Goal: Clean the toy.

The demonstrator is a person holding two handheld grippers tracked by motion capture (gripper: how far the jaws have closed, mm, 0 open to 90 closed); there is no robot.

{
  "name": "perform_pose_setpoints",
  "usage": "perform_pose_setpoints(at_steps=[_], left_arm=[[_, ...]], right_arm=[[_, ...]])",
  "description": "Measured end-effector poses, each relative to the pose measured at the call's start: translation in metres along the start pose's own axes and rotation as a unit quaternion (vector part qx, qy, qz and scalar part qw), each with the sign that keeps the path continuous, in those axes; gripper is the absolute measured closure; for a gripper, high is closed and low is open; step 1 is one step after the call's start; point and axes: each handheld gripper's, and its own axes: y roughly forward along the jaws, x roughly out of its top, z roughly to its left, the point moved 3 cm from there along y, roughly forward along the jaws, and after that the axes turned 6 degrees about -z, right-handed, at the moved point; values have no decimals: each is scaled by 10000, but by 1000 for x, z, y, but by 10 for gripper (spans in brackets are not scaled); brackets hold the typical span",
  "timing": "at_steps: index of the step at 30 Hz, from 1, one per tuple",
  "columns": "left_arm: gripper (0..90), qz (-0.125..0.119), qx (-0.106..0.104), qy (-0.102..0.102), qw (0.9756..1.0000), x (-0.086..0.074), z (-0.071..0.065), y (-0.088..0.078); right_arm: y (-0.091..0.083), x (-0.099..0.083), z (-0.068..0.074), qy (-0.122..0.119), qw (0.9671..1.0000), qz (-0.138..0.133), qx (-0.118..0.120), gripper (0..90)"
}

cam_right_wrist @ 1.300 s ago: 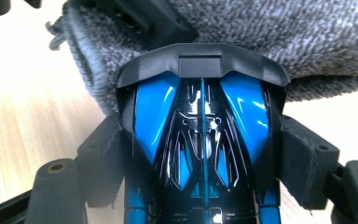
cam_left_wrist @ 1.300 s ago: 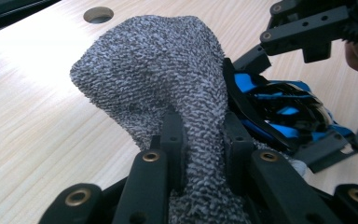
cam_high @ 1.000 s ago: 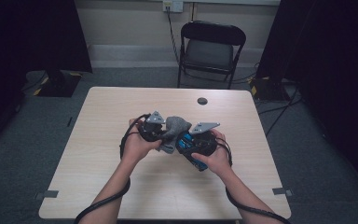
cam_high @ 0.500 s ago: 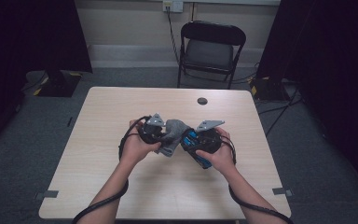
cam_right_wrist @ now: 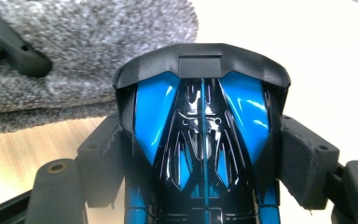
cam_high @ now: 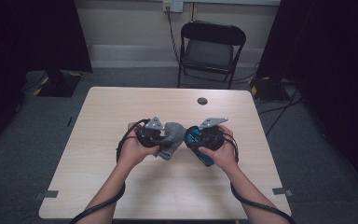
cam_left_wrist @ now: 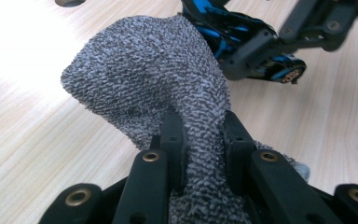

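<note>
Hands meet above mid-table (cam_high: 121,196), wrists turned inward. Left gripper (cam_left_wrist: 200,140) pinches grey sock (cam_left_wrist: 154,79), held off the surface; right gripper (cam_right_wrist: 205,158) clamps blue-black toy car (cam_right_wrist: 200,126) just beside it.

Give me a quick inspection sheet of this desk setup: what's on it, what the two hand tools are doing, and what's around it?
Surface: pale wooden table, with a dark round hole cover.
Job's things: grey fuzzy cloth; blue and black toy car.
Clutter: nothing seen.
Grippers: left gripper shut on the cloth; right gripper shut on the toy car, fingers against its sides.
Cables: black cable trails from each gripper.
Surroundings: folding chair, grey carpet, dark curtains.
</note>
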Motion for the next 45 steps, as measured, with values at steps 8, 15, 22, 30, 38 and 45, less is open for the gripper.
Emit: perform_pose_setpoints(at_steps=[8,15,22,30,38,45], left_arm=[[750,-32,-22,3,10000,-7,-3,-3],[749,-60,-36,-34,10000,-14,-3,-8],[749,-50,-52,-68,10000,-24,-2,-15],[749,-11,72,-110,9999,-36,3,-25],[746,-106,262,-328,9991,-40,14,-30],[743,-156,426,-334,9984,-30,23,-29]], right_arm=[[0,1,-3,59,10000,-5,-67,255],[1,4,-5,80,9999,-11,-90,255],[2,4,-8,147,9998,-26,-147,255],[2,3,-10,161,9997,-32,-157,255],[1,2,-3,101,9999,-34,-31,255],[1,1,6,13,9999,-36,96,255]])
